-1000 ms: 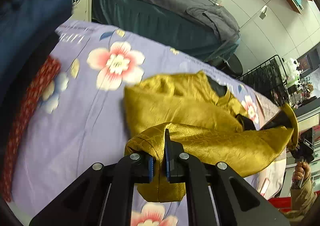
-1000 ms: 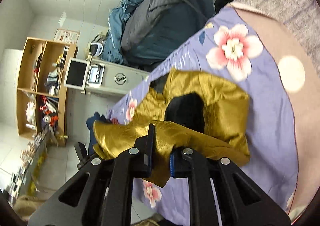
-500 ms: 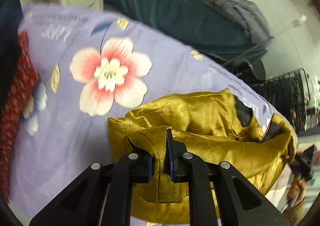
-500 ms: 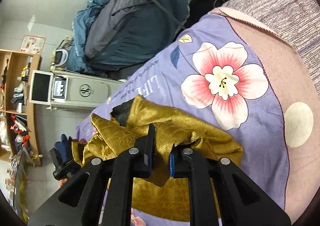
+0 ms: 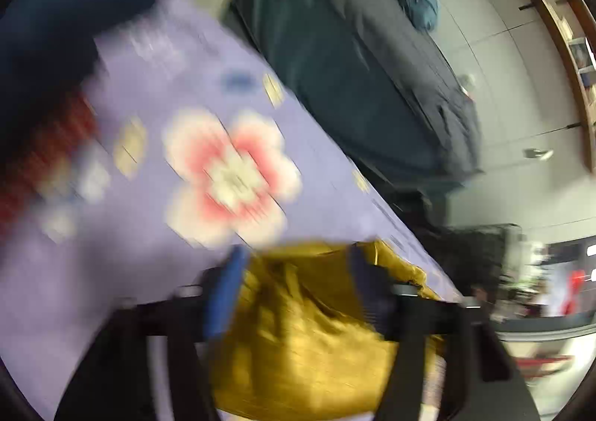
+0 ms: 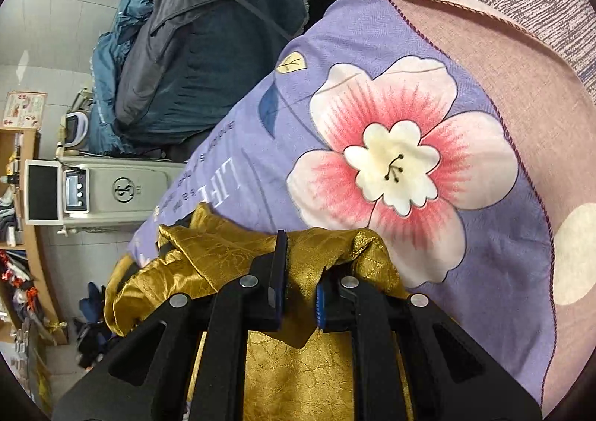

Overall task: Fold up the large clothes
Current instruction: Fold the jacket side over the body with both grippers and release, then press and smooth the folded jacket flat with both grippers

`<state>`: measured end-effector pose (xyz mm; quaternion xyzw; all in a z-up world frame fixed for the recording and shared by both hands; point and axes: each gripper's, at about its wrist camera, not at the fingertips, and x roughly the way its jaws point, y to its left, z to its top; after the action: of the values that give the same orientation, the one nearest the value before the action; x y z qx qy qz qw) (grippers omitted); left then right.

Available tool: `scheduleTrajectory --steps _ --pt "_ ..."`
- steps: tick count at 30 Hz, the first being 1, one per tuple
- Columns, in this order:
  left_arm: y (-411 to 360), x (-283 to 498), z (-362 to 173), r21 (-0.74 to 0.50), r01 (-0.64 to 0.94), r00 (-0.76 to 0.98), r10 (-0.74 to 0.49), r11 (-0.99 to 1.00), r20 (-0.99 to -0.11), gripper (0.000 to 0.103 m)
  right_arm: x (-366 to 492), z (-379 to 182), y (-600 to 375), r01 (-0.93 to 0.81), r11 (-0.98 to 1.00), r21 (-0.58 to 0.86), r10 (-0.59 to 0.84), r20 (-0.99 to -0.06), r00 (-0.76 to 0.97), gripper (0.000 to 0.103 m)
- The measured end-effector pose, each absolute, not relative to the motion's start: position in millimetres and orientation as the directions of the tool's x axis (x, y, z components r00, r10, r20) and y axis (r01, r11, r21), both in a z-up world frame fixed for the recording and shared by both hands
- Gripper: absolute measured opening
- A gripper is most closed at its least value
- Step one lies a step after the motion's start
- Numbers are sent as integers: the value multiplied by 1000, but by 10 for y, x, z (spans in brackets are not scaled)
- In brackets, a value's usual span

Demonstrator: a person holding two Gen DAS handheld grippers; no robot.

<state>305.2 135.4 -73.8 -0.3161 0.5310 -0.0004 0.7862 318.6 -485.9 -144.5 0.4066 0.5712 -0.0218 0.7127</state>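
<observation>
A shiny gold garment lies bunched on a lilac bedsheet with big pink flowers. In the blurred left wrist view my left gripper stands open, its jaws wide apart over the gold cloth. In the right wrist view the gold garment lies folded under the tool, and my right gripper is shut on a fold of it, with a narrow gap between the blue pads.
A dark teal and grey heap of bedding lies beyond the sheet's edge. A white machine with a screen stands by wooden shelves. A red patterned cloth lies at the sheet's left.
My left gripper has opened and let go of the gold cloth, and its view swings fast. My right gripper has carried its fold forward and down onto the pile.
</observation>
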Motion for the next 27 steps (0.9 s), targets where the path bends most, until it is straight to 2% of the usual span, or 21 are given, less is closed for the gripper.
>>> scheduleTrajectory --steps 1,4,9,10,11,13,16,20,24,27 --pt "1437 2994 -600 -479 -341 486 -285 809 -826 79 3197 -1467 -4867 501 666 553 433 -833 345 13" --pt "1414 2922 -412 -455 -304 493 -270 837 -827 79 3208 -1511 -4876 512 658 553 438 -833 338 13" --pt "612 2612 -327 -192 -137 469 -108 972 -877 79 3117 -1293 -4889 541 592 597 429 -802 416 27" --pt "373 2504 -354 -135 -93 471 -76 987 -879 81 3050 -1194 -4910 541 561 627 422 -778 465 41" --pt "163 2402 -409 -92 -56 472 -55 994 -880 82 2986 -1095 -4931 542 540 644 406 -763 503 62" --pt "-180 2216 -519 -44 19 469 -48 999 -882 83 2864 -913 -4995 541 511 668 362 -738 569 79" --pt "-655 1949 -707 40 114 461 -17 993 -887 84 2790 -611 -4985 524 609 595 274 -778 565 80" --pt "-1055 1802 -930 201 155 471 106 967 -876 86 2672 -153 -4270 248 914 319 150 -838 525 80" --pt "-1236 1764 -989 195 179 461 92 964 -882 87 2308 -266 -3386 -62 990 128 142 -881 451 80" --pt "-1335 1765 -1097 212 198 439 107 957 -892 89 2052 -536 -3040 -137 988 71 121 -908 401 80"
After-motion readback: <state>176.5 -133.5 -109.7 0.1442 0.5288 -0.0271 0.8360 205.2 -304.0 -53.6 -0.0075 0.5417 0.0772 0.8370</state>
